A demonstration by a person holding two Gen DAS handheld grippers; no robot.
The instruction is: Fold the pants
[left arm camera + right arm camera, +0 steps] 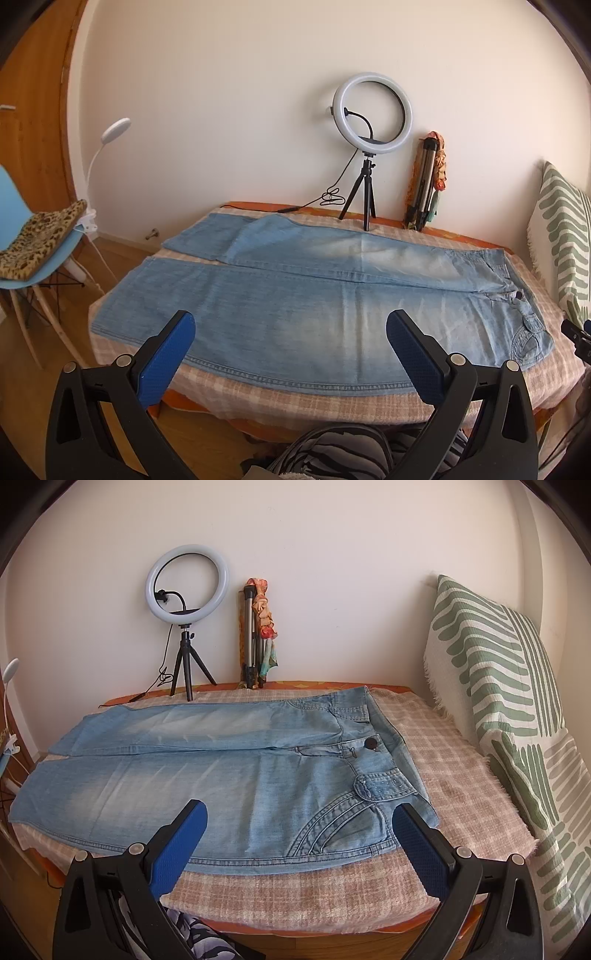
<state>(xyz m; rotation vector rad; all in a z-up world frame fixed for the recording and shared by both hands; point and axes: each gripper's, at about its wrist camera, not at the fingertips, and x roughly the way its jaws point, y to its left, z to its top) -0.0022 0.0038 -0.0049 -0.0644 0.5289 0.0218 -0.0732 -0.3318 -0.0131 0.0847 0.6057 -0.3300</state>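
Pants [295, 295] lie flat on the worktop [295, 402], front up, waist to my right, hems left, legs side by side. Left tongs [290, 334] apart, holding nothing, over the near leg. Right tongs [300, 821] apart too, empty, by the hip pocket. Denim looks soft, moderately heavy, will sag between grips; seams and waistband are stiffer. I'd grab the near outseam: waistband corner right, hem left. Far hem partly folded over; its edge is hard to read. Underside hidden.
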